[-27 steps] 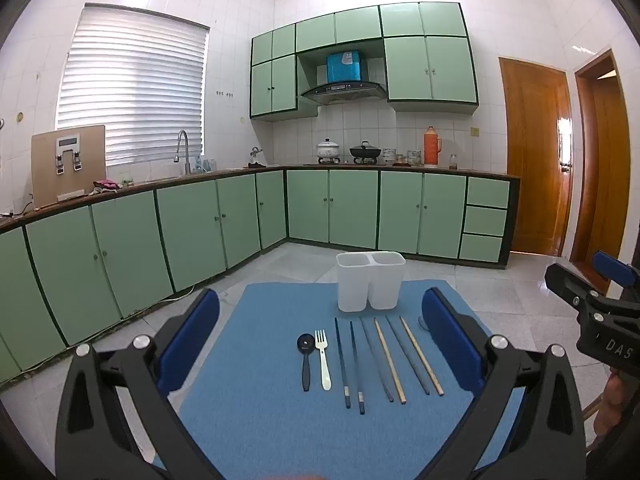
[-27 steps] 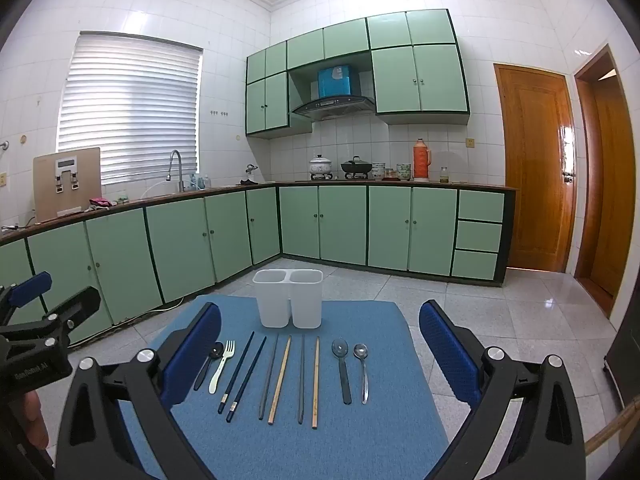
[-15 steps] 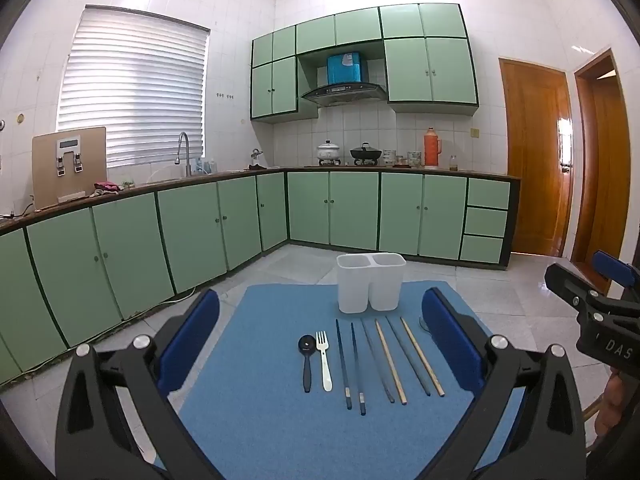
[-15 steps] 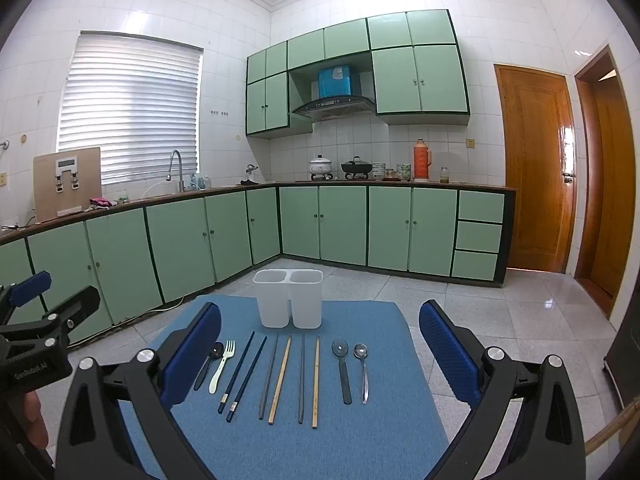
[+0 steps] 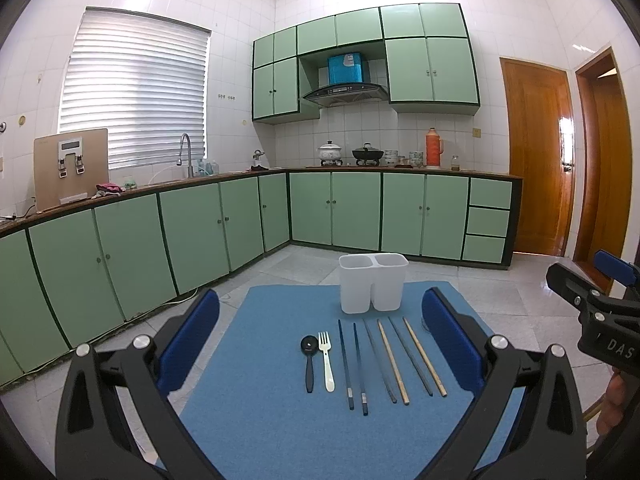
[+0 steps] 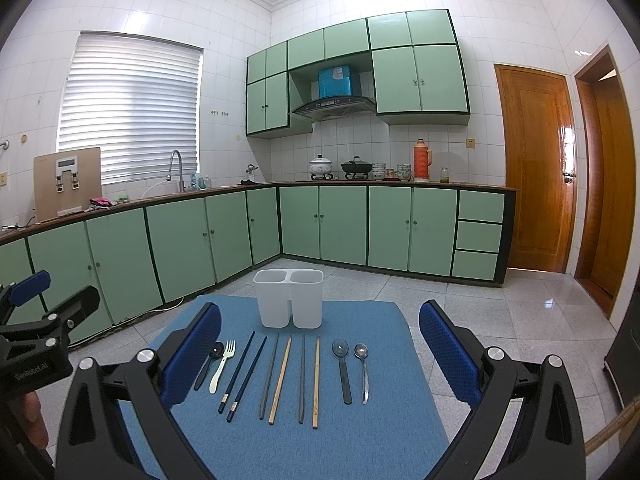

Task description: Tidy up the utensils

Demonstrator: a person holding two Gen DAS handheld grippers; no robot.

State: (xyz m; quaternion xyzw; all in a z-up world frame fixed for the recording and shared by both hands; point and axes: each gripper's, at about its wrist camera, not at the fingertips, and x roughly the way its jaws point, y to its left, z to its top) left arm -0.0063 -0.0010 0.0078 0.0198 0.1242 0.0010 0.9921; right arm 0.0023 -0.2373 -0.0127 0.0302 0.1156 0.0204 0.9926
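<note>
Both grippers hang wide apart and empty above the near edge of the blue felt mat [image 6: 360, 440]: the left gripper [image 5: 320, 344] over the row's left end, the right gripper [image 6: 320, 348] over its middle.

Nearest, between the spread pads, the utensils lie flat in a row, handles toward the grippers. From left:
- a small black plastic spoon [image 6: 208, 364]
- a white plastic fork [image 6: 222, 364]
- a pair of dark blue chopsticks [image 6: 240, 372]
- grey and bamboo chopsticks [image 6: 280, 380]
- a dark spoon [image 6: 343, 368]
- a shiny steel spoon [image 6: 363, 368]

All look light, stiff and thin. Pinching mid-handle seems safest, and the steel one may slip.

Beyond them, well apart from the grippers, stands the white two-compartment plastic holder [image 6: 289, 300], apparently empty.
</note>
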